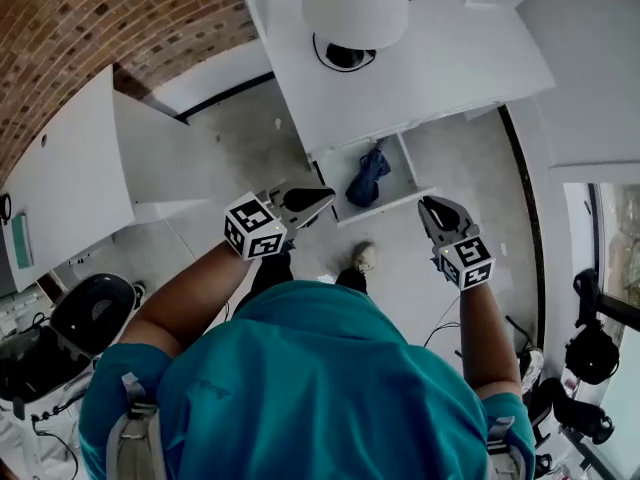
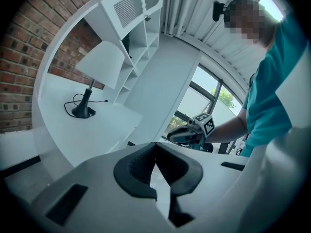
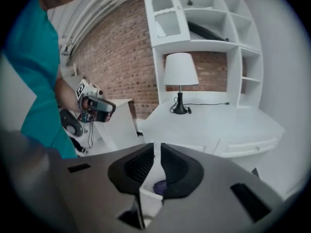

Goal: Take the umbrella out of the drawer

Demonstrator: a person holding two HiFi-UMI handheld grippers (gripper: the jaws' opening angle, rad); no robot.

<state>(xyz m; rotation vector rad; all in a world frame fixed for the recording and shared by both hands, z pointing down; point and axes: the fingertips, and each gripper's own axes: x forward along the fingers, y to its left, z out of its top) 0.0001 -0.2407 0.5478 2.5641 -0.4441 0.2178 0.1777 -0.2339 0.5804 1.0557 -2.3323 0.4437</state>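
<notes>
A dark blue folded umbrella (image 1: 367, 175) lies in the open white drawer (image 1: 395, 204) under the desk. In the head view my left gripper (image 1: 328, 196) hovers just left of the drawer front, its jaws shut and empty. My right gripper (image 1: 426, 204) hangs just right of the drawer's front corner, its jaws closed to a thin slit with nothing held. In the right gripper view, past my right gripper (image 3: 157, 147), a bit of the umbrella (image 3: 159, 186) and the drawer's edge (image 3: 148, 200) show below the jaws. The left gripper view looks over my left gripper (image 2: 155, 147) toward the other gripper (image 2: 171, 137).
A white desk (image 1: 450, 58) carries a lamp (image 1: 355, 8) with a black base and cord. A white cabinet (image 1: 70, 178) stands at the left by the brick wall. A shoe (image 1: 364, 257) is on the floor below the drawer. Black gear (image 1: 90, 313) sits at the lower left.
</notes>
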